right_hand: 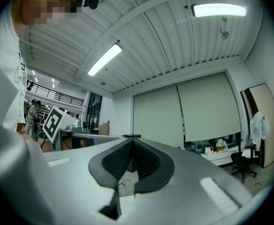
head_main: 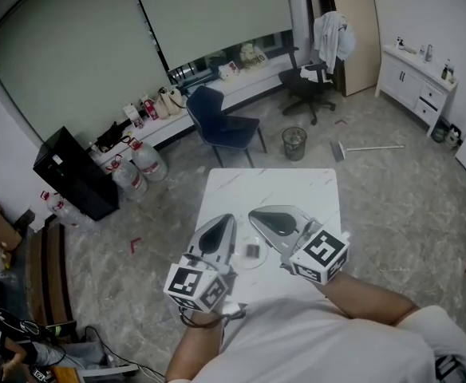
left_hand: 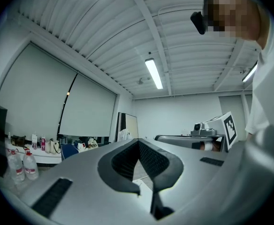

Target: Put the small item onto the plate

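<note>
A small dark item (head_main: 253,250) lies on a clear glass plate (head_main: 243,263) near the front edge of the white table (head_main: 273,190). Both grippers hover above this part of the table, pointing away from the person. My left gripper (head_main: 223,222) is left of the plate and shut, with nothing between its jaws (left_hand: 138,143). My right gripper (head_main: 258,216) is just above and right of the plate, also shut and empty (right_hand: 131,143). Both gripper views look up toward the room and ceiling, so neither shows the plate or the item.
Beyond the table stand a blue chair (head_main: 221,122), a black office chair (head_main: 313,82) and a mesh waste bin (head_main: 294,142). Water bottles (head_main: 137,166) and a black cabinet (head_main: 73,174) are at the left. A broom (head_main: 365,148) lies on the floor at the right.
</note>
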### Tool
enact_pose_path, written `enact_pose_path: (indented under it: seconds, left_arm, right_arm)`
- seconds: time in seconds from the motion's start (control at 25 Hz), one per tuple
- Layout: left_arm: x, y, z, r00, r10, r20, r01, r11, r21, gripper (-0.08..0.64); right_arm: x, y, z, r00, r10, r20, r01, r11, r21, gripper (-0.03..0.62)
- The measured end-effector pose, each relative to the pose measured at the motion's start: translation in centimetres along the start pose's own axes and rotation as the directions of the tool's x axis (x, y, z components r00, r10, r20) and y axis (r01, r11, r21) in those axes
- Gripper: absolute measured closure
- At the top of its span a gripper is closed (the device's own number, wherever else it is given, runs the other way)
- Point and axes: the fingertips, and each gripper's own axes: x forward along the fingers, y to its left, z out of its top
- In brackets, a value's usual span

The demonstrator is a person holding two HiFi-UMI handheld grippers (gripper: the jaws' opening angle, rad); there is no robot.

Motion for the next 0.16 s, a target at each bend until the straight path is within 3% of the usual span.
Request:
enact_pose_path:
  seconds: [0.16]
  left_arm:
    - [0.33,-0.58,-0.40,1.000,-0.012,0.006,0.012,1.000,-0.024,0.555]
  right_arm:
    - [-0.52,-0.34,-0.18,1.000,0.004,0.004,-0.004,1.000,0.022,0.591]
